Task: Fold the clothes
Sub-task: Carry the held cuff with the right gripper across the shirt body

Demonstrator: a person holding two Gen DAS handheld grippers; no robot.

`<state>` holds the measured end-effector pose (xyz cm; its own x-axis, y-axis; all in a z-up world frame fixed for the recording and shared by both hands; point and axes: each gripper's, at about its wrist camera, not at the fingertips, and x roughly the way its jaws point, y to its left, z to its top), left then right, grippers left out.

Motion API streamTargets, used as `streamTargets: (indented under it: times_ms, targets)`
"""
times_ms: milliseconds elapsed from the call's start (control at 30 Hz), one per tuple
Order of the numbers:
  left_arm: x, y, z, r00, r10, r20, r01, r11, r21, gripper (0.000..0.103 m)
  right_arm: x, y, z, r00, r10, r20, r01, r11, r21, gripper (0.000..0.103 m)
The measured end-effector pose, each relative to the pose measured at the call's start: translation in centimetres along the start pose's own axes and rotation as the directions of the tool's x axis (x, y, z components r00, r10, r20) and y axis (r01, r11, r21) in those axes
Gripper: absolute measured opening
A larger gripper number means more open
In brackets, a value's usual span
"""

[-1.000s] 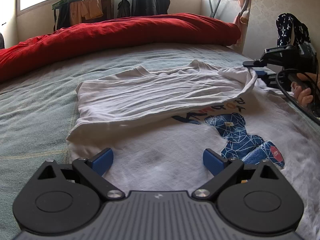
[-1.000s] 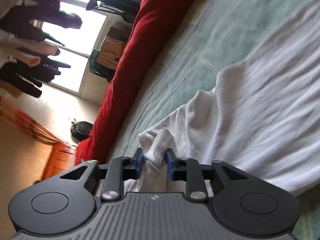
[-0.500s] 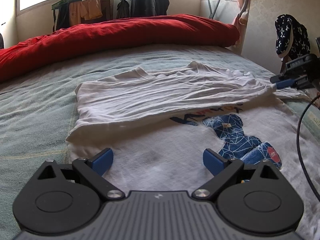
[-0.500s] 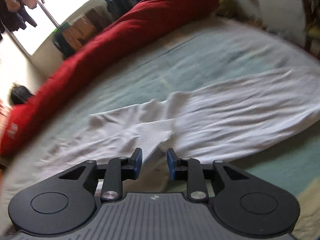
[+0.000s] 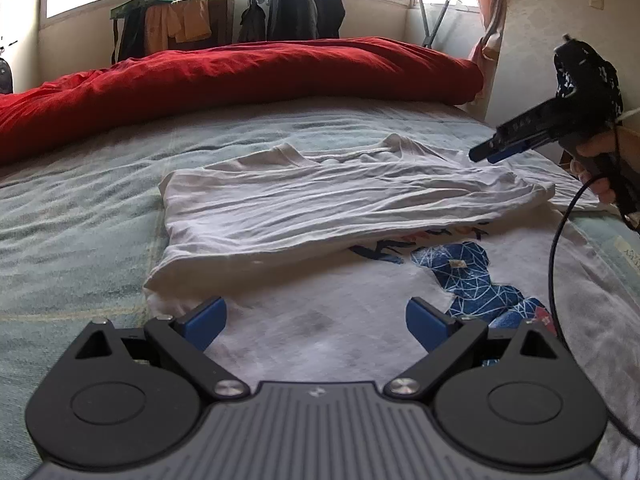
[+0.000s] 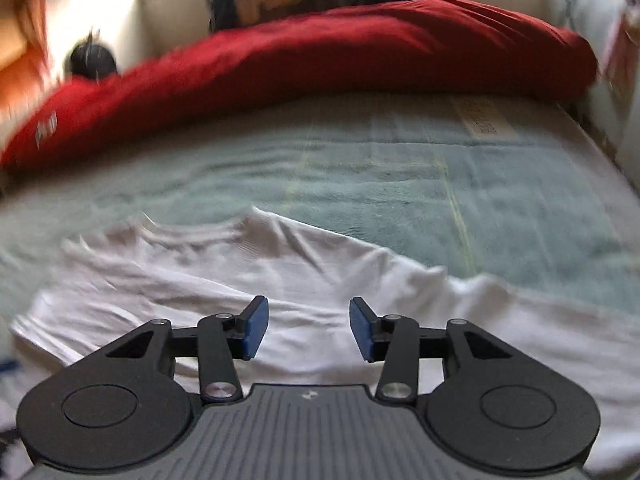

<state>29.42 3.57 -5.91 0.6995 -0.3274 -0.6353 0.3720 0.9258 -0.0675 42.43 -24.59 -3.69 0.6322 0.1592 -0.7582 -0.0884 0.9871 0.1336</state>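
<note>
**First fold laid, right hand letting go**

The white cotton T-shirt with the blue geometric bear print [image 5: 360, 216] lies spread on the pale green woven bed mat [image 5: 80, 216], directly ahead of both sets of jaws. 1 side panel is folded over across the chest, its edge covering the top of the printed lettering, and the bear shows just ahead of the left gripper's right-hand jaw.

The left gripper [image 5: 316, 320] hovers low over the near hem with its blue pads spread wide and nothing between them. The right gripper [image 6: 306, 328], held in a person's hand [image 5: 600, 164], hangs above the folded sleeve end; its jaws have just been opening, and now they stand apart with only the cloth lying loose beneath them, nothing pinched. Its view is smeared with motion, so fine creases there are hard to read.

To my eye, the first lengthwise fold is finished and released, and the opposite side is next. That calls for a pinch on the unfolded edge lying nearest the left gripper's jaws, probably at hem and shoulder together, then carrying it across to meet the first flap without dragging that flap askew. Behind the mat the rumpled red quilt [image 5: 240, 76] stays well clear.
</note>
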Motion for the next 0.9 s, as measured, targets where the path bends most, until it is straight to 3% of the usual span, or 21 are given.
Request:
streamTargets:
  times_ms: [300, 333, 367, 533, 733, 800, 900]
  targets:
    - [0.7, 0.1, -0.1, 1.0, 0.016, -0.017, -0.016, 1.0, 0.004, 0.096, 2.4, -0.9, -0.8, 0.996, -0.001, -0.091, -0.02, 0.975, -0.222, 0.049]
    - [0.7, 0.0, -0.1, 1.0, 0.019, -0.018, -0.019, 1.0, 0.007, 0.096, 2.3, -0.5, -1.0, 0.997, -0.006, -0.082, -0.014, 0.969, -0.248, 0.044]
    - [0.7, 0.0, -0.1, 1.0, 0.021, -0.019, -0.021, 1.0, 0.011, 0.096, 2.1, -0.2, -1.1, 0.997, -0.019, -0.073, -0.001, 0.965, -0.264, 0.033]
    - [0.5, -0.1, -0.1, 1.0, 0.016, -0.011, -0.016, 1.0, 0.01, 0.096, 1.0, 1.4, -1.3, 0.997, -0.077, -0.012, 0.068, 0.942, -0.33, 0.004]
    - [-0.7, 0.7, 0.4, 0.999, 0.029, 0.029, -0.029, 0.999, -0.025, 0.096, 0.4, 2.3, 0.9, 0.996, -0.067, 0.066, 0.084, 0.952, -0.293, 0.005]
    - [-1.4, 1.2, 0.7, 0.998, 0.029, 0.05, -0.027, 0.999, -0.041, 0.096, 0.0, 2.9, 0.9, 0.996, -0.056, 0.07, 0.074, 0.954, -0.29, 0.011]
    - [-2.5, 2.3, 1.2, 0.996, 0.038, 0.083, -0.032, 0.997, -0.068, 0.096, -1.4, 4.9, 0.1, 0.995, -0.037, 0.092, 0.064, 0.95, -0.305, 0.033]
